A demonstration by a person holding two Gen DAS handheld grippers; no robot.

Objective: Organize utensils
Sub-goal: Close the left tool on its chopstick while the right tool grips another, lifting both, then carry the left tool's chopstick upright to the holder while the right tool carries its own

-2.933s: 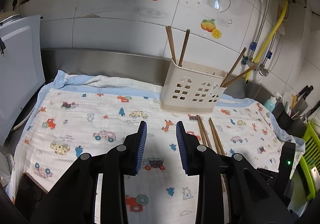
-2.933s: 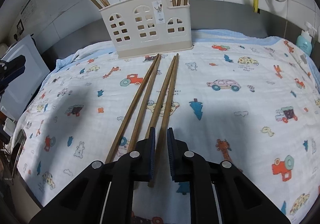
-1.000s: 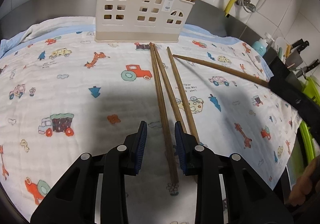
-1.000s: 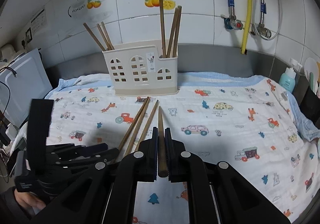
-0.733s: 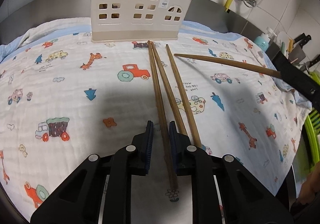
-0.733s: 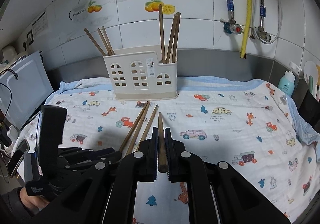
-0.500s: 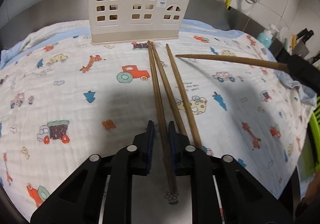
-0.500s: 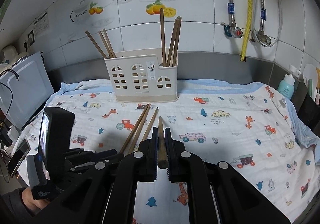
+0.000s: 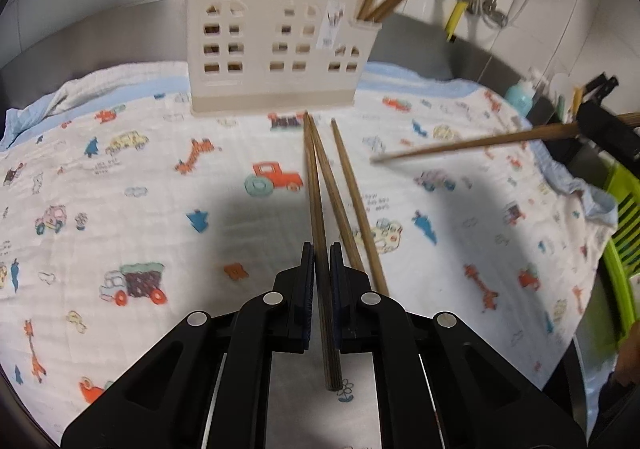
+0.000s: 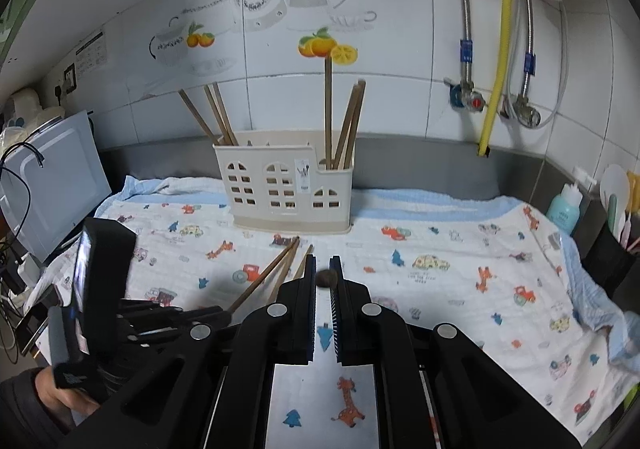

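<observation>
Left wrist view — left gripper (image 9: pixel 322 253) clamps one chopstick (image 9: pixel 316 185), two loose chopsticks (image 9: pixel 352 201) beside it, holder (image 9: pixel 276 49) beyond.

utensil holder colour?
Cream, with window-shaped cutouts: utensil holder, clearest in the right wrist view.

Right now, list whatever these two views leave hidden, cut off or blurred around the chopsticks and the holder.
- Left wrist view: the holder hides the lower ends of the chopsticks standing in it; their tops run off the top edge.
- Left wrist view: the right gripper's chopstick is motion-blurred, and its grip is partly cut off at the right edge.
- Right wrist view: that chopstick shows only end-on between the fingers.
- Right wrist view: the left gripper is dark; its fingers cannot be made out.
</observation>
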